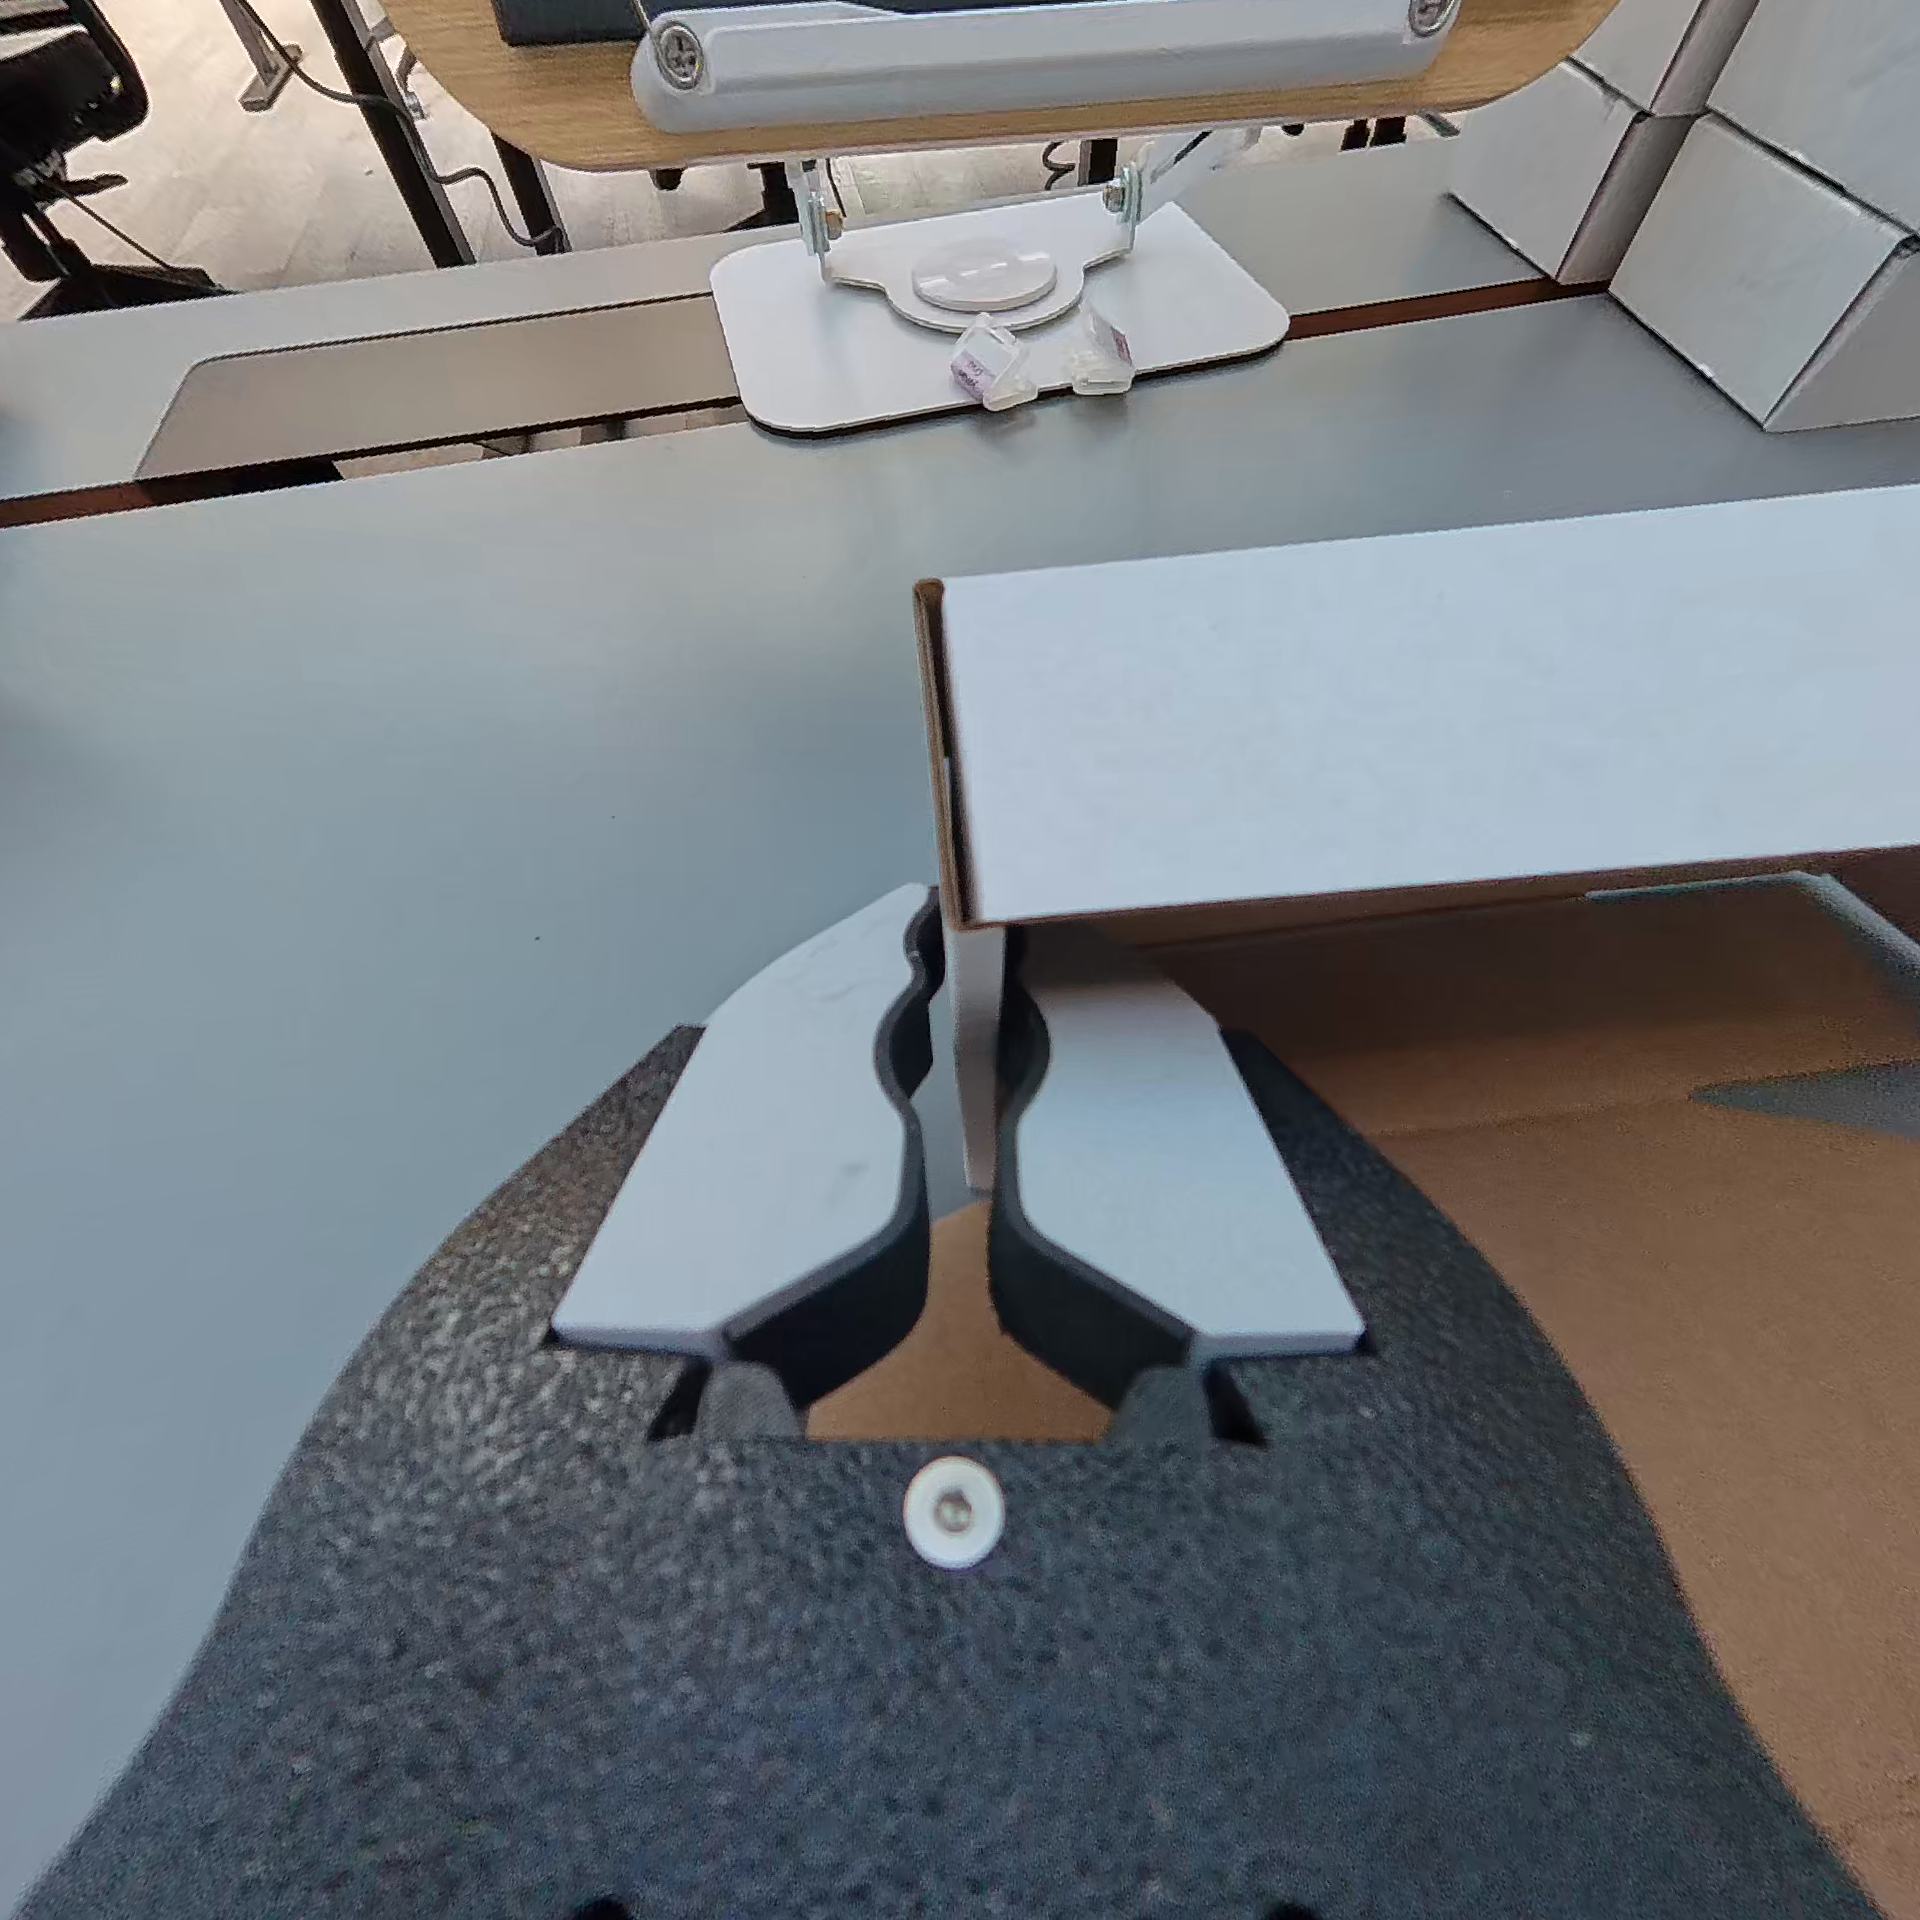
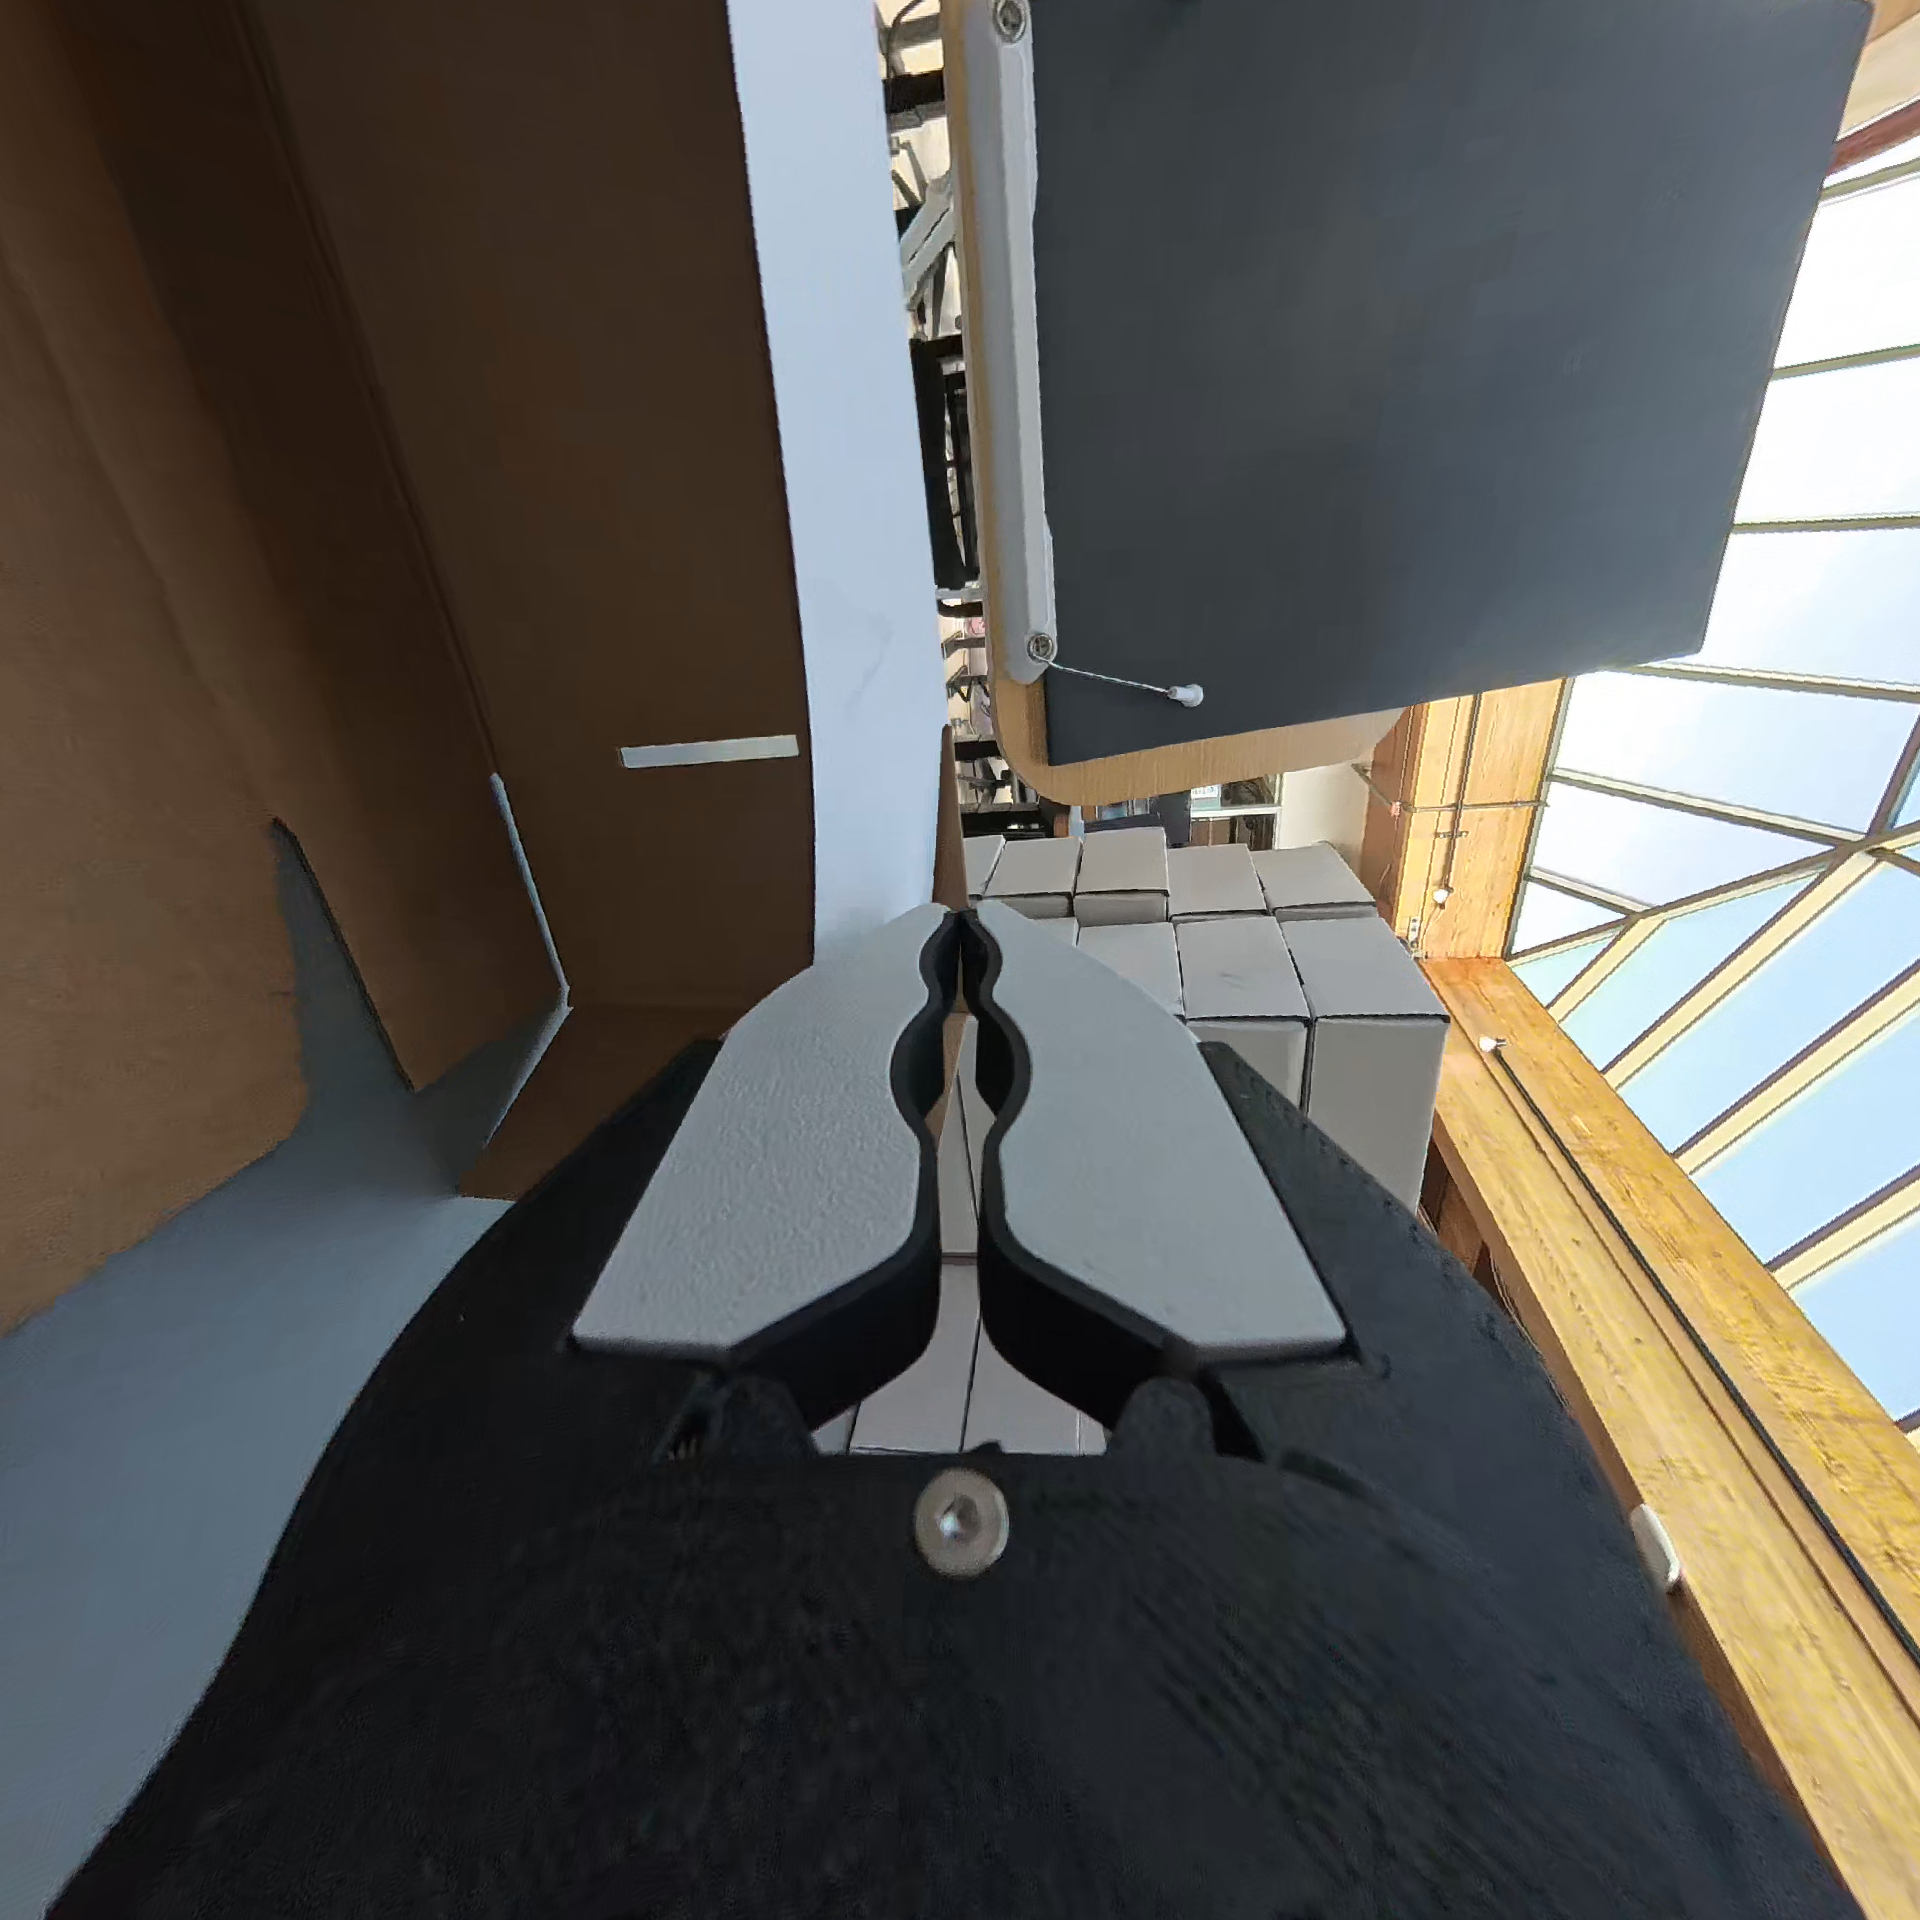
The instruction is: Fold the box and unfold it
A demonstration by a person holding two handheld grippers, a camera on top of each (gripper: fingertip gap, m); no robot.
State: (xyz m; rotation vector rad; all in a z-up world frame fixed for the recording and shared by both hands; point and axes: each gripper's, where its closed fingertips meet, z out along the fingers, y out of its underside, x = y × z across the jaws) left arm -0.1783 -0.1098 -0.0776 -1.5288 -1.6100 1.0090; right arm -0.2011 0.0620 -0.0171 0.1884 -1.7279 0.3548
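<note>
Brown-lined white cardboard box (image 1: 1403, 727), half-folded, flap seemingly pinched by left hand-held gripper (image 1: 971, 997)

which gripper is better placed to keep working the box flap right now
Left. The left gripper already pinches a white flap of the box. The right gripper is shut on nothing, beside the box.

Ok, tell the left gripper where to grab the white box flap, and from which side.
Grip the narrow upright side flap at the near-left corner of the box, coming in from the near side. It stands thin and edge-on, so it fits between the left gripper fingers, which already straddle it; the broad raised panel offers no such edge.
</note>
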